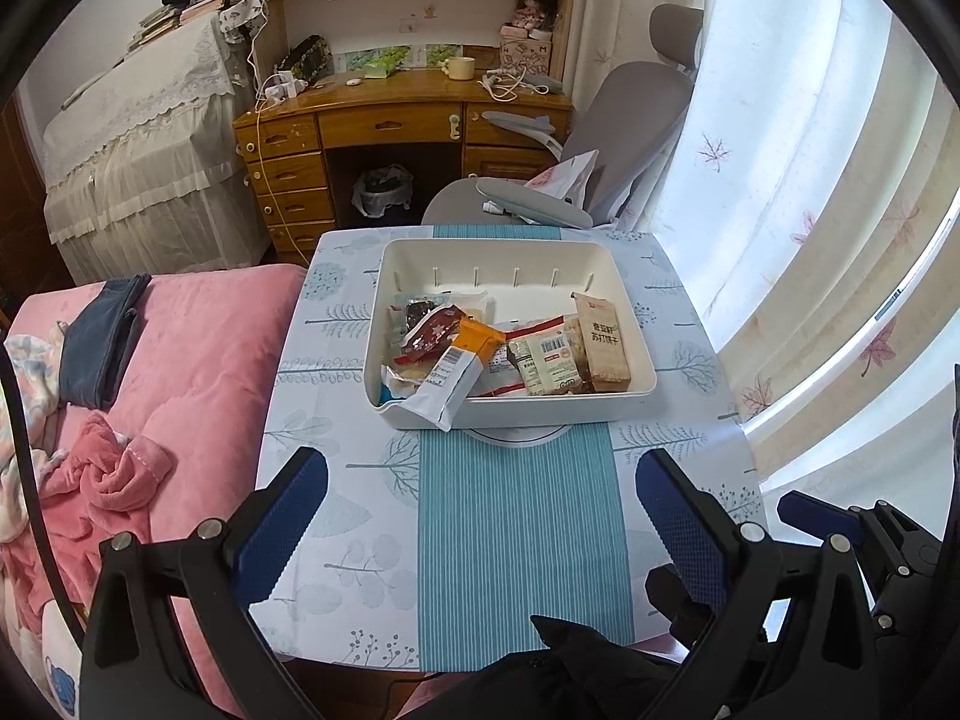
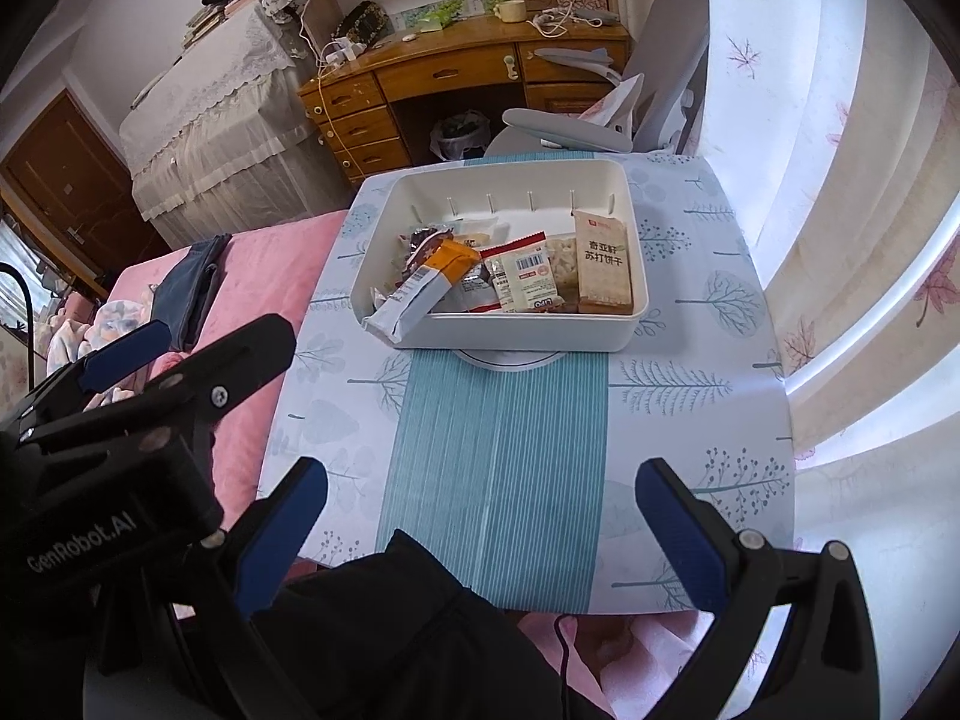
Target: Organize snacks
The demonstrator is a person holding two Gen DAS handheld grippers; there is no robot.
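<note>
A white bin (image 1: 516,255) (image 2: 636,234) stands at the far end of a small table and holds several snack packs. An orange and white pack (image 1: 459,369) (image 2: 420,288) leans over the bin's front left corner. A tan cracker box (image 1: 603,339) (image 2: 603,258) lies at the right, next to a white pack with a barcode (image 1: 543,360) (image 2: 522,276). A dark red pack (image 1: 429,330) lies at the left. My left gripper (image 1: 480,480) is open and empty over the near table. My right gripper (image 2: 480,486) is open and empty, also short of the bin.
The table wears a leaf-print cloth with a teal striped runner (image 1: 516,540) (image 2: 492,462). A white round base (image 1: 516,435) shows under the bin. A pink bed (image 1: 180,372) lies left. A grey chair (image 1: 624,120) and wooden desk (image 1: 396,120) stand behind, curtains on the right.
</note>
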